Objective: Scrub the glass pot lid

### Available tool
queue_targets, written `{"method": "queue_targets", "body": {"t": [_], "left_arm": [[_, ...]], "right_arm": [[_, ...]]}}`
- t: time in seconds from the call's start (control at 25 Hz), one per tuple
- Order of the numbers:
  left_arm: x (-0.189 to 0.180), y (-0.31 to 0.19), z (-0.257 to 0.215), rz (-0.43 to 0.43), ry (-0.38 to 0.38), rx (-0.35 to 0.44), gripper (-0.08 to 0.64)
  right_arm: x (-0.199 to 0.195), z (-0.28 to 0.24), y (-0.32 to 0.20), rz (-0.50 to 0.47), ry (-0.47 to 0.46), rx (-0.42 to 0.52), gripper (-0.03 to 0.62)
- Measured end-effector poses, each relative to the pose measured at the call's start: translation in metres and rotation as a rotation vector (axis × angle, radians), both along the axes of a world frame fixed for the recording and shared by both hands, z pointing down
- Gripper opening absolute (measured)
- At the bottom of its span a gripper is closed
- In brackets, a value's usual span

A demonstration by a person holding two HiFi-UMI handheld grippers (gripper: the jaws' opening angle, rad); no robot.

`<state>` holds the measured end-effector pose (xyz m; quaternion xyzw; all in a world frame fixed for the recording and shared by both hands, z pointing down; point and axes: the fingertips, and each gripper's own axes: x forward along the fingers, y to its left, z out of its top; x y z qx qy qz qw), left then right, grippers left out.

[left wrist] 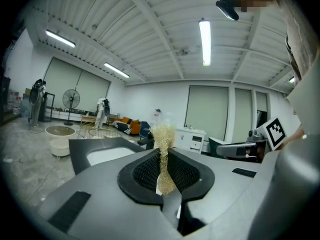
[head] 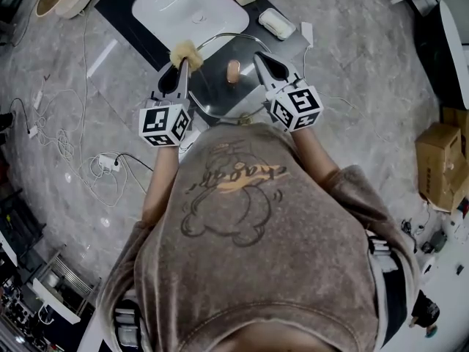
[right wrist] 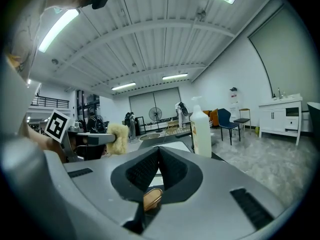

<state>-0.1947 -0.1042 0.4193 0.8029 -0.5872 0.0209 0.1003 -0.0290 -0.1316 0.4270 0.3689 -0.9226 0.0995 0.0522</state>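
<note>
Lid (head: 216,86) apparently not scrubbed yet
Left gripper (head: 182,63) pinches the scrubber (head: 186,53) at its rim; right gripper (head: 261,59), pressed together, sits beside the knob (head: 233,70).

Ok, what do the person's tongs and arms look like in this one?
The left tongs and right tongs are grey-bodied with black, ribbed, tapering pads; each carries a white cube with black square markers. The person wears a taupe short-sleeved T-shirt with a cartoon print.
</note>
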Motion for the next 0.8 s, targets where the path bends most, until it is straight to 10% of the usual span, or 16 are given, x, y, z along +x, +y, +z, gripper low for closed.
{"method": "queue_targets", "body": {"t": [0.8], "left_arm": [[0.0041, 0.0079, -0.002, -0.002, 0.016, -0.013, 0.046]], "right_arm": [[-0.002, 0.0088, 0.0092, 0.007, 0.026, -0.017, 0.0]]}}
